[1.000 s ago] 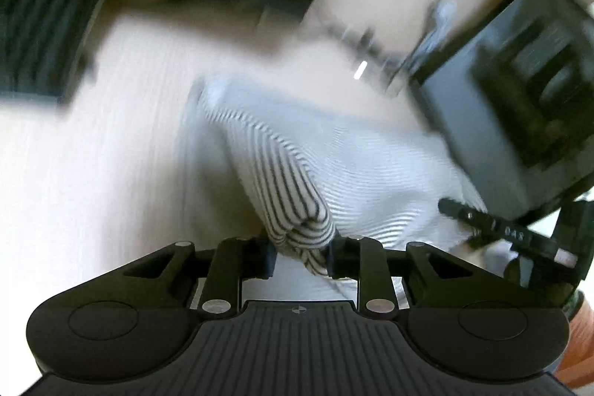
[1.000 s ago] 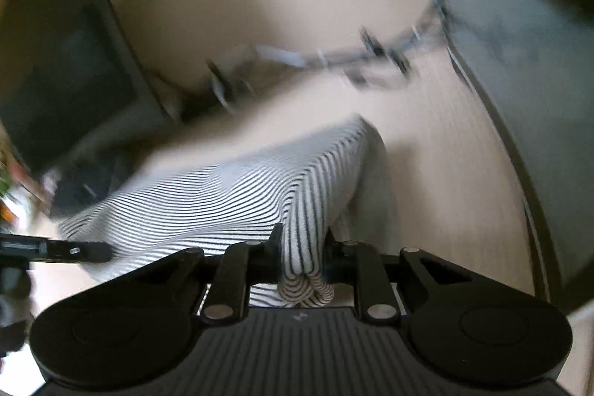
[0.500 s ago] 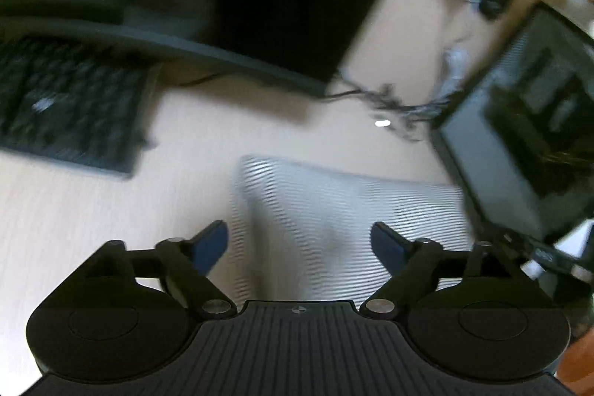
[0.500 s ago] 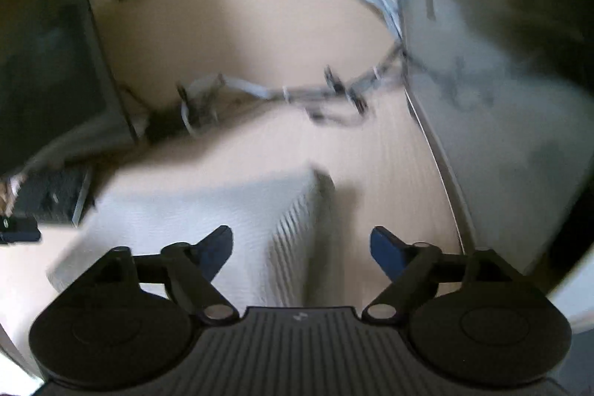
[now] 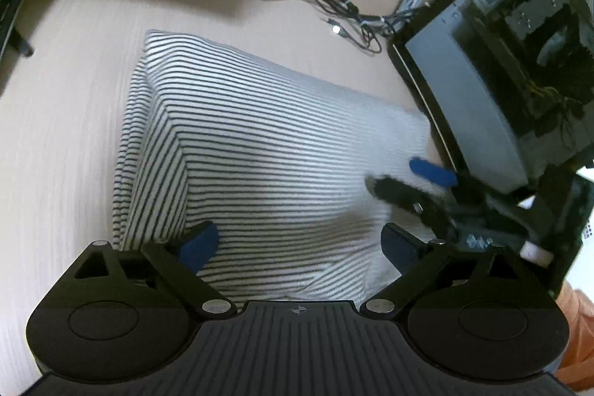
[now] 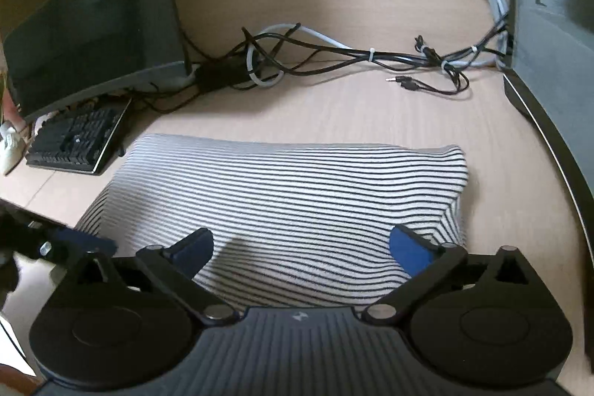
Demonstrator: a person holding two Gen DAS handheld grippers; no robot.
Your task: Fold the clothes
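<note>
Striped black-and-white fabric fills the middle of both wrist views: the folded garment [image 5: 274,154] lies flat on the pale wood-grain desk [image 5: 63,121], a compact rectangle with a doubled layer running down its left side in the left wrist view. From my left gripper [image 5: 300,244] I see the jaws spread wide, blue pads either side of the near edge of the cloth and nothing between them but the fabric lying beneath; whether the pads touch it I cannot tell. My right gripper [image 6: 302,245] is equally wide apart, its blue pads framing the near part of the garment [image 6: 282,199], gripping nothing. In the left wrist view the right gripper's fingers [image 5: 430,171] show blurred at centre right, over the right end of the cloth. In the right wrist view part of the left gripper [image 6: 63,244] pokes in at lower left, beside the garment's corner.

Around the cloth: a computer case [image 5: 512,62] with a glass side at the right of the left view, a tangle of cables [image 6: 352,56] across the desk above the garment, a keyboard [image 6: 78,140] at middle left of the right view, and a dark monitor [image 6: 89,13] at upper left.
</note>
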